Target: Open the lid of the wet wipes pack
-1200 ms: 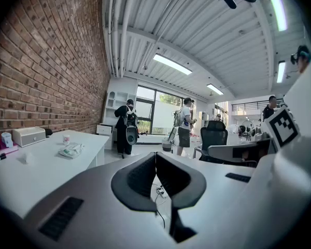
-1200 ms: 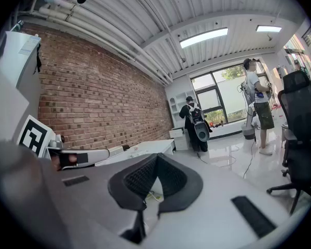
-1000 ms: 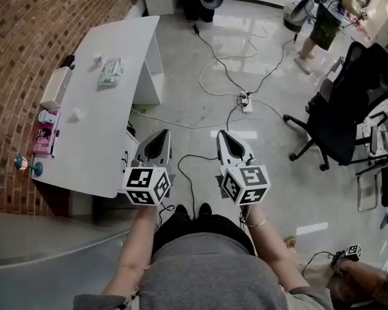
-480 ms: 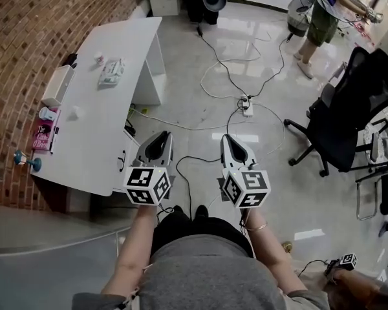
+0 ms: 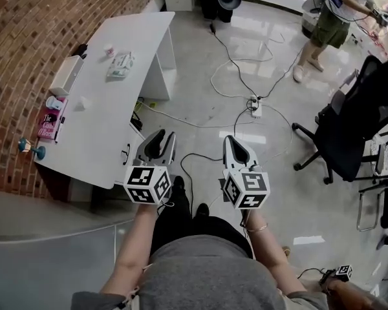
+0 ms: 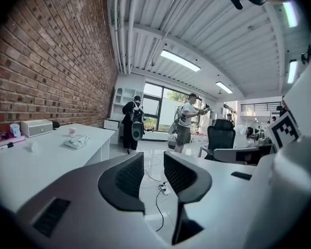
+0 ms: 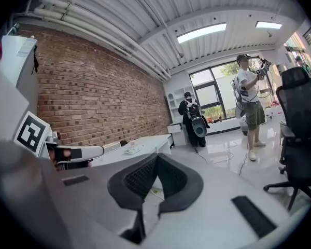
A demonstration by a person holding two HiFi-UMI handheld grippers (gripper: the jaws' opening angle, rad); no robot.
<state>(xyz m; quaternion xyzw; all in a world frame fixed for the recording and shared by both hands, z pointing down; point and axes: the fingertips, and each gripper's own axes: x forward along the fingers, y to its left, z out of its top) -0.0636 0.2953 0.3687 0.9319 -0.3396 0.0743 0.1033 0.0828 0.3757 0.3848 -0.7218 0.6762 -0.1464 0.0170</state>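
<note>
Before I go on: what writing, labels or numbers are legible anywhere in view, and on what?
No text reads for certain.
On the pink book on the white desk: white title lettering, too blurred to read.
On the green-and-white wet wipes pack: print too small to read.
On the black-and-white marker cubes: square patterns only, no words.

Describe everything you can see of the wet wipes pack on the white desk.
The wet wipes pack is a soft-looking flat packet, whitish with pale green print, lying on the white desk toward its far end. A small pinkish cup stands just beyond it, apart. Only the desk touches it. Its lid is too small to make out.
</note>
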